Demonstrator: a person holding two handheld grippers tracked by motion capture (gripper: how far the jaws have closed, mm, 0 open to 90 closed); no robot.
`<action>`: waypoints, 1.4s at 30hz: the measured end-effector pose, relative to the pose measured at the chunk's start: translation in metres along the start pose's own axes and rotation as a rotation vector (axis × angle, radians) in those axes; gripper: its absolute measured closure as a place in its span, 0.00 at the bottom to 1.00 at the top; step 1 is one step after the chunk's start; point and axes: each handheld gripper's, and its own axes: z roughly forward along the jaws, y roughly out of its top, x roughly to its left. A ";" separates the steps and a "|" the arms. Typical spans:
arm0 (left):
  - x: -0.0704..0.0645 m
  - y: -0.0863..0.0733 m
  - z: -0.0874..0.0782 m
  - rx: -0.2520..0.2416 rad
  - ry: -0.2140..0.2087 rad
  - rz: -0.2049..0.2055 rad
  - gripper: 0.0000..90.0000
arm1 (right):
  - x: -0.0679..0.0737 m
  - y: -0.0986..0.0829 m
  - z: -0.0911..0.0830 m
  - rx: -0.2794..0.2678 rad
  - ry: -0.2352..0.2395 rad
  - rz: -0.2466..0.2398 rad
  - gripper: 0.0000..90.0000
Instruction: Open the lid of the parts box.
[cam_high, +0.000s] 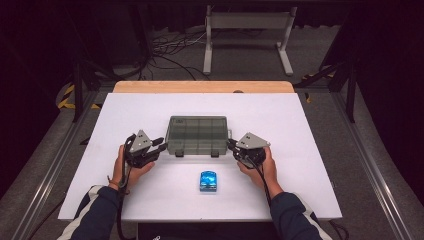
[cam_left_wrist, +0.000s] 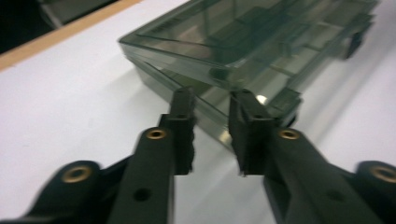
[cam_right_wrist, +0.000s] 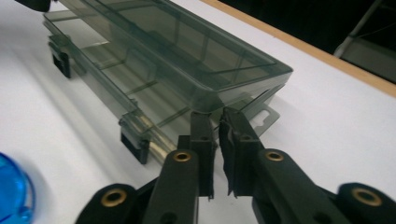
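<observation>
Left claw (cam_high: 161, 145) stands slightly open at the box's (cam_high: 197, 134) left corner; right claw (cam_high: 231, 145), nearly closed, meets its right corner. A blue pack (cam_high: 208, 181) lies near on the surface (cam_high: 300, 125).

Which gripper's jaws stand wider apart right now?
The left gripper, at the organizer box's left corner; the right gripper is nearly shut.

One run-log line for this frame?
box: lid shut, latches down | left tongs: open, at corner | right tongs: narrow gap, at corner | blue item: untouched

Left claw (cam_high: 162, 145), right claw (cam_high: 231, 145) flank grey case (cam_high: 197, 134).
</observation>
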 end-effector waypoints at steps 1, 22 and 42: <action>0.000 0.001 0.001 -0.004 0.011 -0.003 0.74 | 0.000 0.001 0.000 -0.006 -0.020 -0.010 0.83; 0.024 0.052 0.001 -0.048 0.130 0.111 0.70 | -0.026 0.053 0.003 -0.023 -0.095 -0.039 0.75; 0.045 0.073 0.025 -0.073 0.101 0.018 0.75 | -0.051 0.076 0.020 -0.075 -0.112 0.047 0.79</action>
